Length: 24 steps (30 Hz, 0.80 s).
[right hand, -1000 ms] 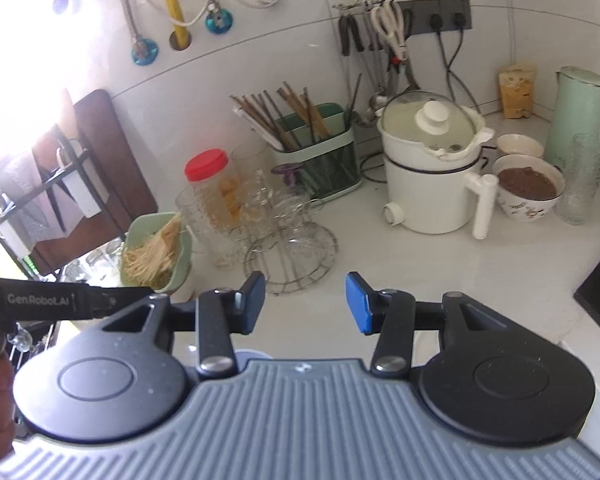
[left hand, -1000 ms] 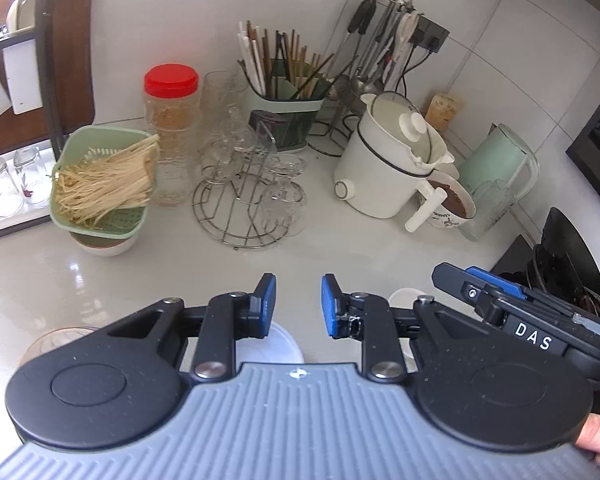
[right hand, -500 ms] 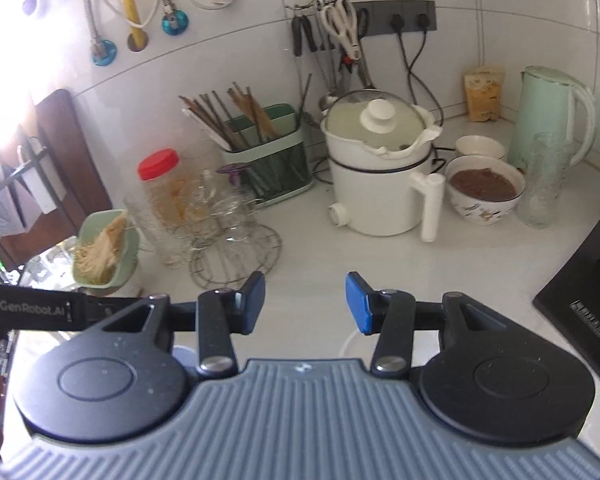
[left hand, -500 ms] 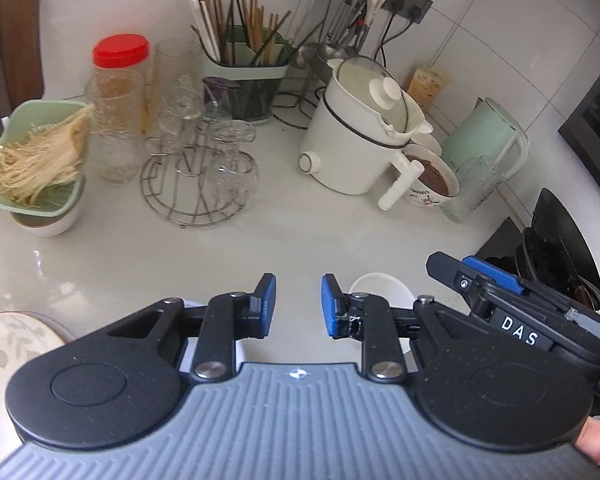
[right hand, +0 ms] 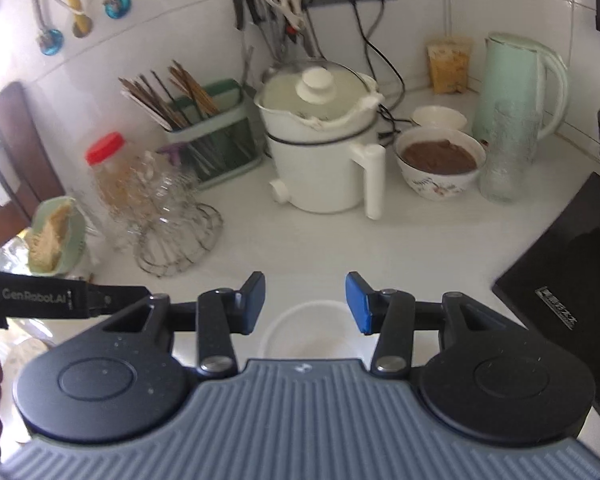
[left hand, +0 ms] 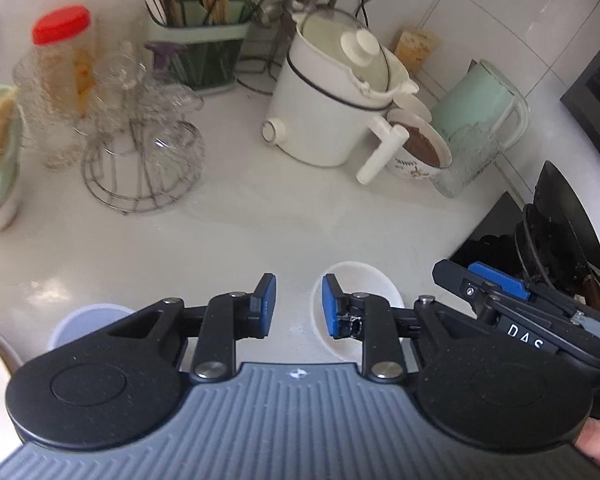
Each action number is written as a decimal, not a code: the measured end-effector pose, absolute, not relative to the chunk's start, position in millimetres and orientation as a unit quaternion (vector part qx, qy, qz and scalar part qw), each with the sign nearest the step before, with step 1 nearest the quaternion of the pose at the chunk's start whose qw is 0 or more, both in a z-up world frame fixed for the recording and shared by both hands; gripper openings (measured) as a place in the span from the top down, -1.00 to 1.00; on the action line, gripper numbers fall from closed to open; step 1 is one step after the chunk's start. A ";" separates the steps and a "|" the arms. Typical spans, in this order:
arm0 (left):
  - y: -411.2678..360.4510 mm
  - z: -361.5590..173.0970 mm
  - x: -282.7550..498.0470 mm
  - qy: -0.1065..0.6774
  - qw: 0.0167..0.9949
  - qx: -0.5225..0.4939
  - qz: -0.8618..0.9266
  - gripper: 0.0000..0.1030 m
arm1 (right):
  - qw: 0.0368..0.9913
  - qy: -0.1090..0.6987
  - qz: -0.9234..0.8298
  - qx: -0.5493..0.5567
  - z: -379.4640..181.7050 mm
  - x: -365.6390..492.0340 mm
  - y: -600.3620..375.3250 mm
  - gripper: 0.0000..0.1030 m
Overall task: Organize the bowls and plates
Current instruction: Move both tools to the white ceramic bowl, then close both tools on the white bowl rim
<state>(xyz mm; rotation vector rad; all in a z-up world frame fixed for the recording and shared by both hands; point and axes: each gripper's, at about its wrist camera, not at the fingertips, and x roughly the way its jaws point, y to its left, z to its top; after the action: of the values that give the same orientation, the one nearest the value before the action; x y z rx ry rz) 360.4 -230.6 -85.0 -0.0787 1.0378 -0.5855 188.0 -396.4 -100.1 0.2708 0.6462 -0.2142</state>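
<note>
Both grippers are empty right now: left gripper has a narrow gap, right gripper is wider, probably sized for the white bowl sitting under it near the counter's front edge.

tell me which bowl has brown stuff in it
The flower-patterned bowl beside the white pot's handle; the small bowl behind it looks empty.
</note>
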 end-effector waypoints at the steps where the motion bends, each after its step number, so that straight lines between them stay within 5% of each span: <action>1: -235.0 -88.4 362.3 0.493 0.823 -0.040 -0.279 0.42 | 0.932 0.318 -0.108 0.136 -102.7 187.9 -400.8 0.08; 15: -286.4 -132.7 382.0 0.510 0.808 -0.008 -0.293 0.03 | 0.912 0.346 -0.145 0.166 -148.2 192.8 -449.1 0.07; 17: -289.9 -138.6 386.3 0.513 0.807 -0.004 -0.291 0.03 | 0.910 0.349 -0.144 0.170 -152.9 195.8 -454.2 -0.12; 19: -295.3 -145.9 390.6 0.517 0.805 -0.003 -0.289 0.03 | 0.909 0.352 -0.140 0.175 -158.8 197.6 -459.0 -0.63; 24: -308.8 -162.9 397.0 0.524 0.803 0.002 -0.285 0.03 | 0.903 0.359 -0.136 0.194 -173.3 198.8 -471.2 -0.63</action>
<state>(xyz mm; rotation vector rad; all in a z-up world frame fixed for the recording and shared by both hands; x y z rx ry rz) 397.0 -308.8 -162.9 0.0036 1.1227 -0.6107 198.8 -471.2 -173.3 0.4017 0.7413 -0.2802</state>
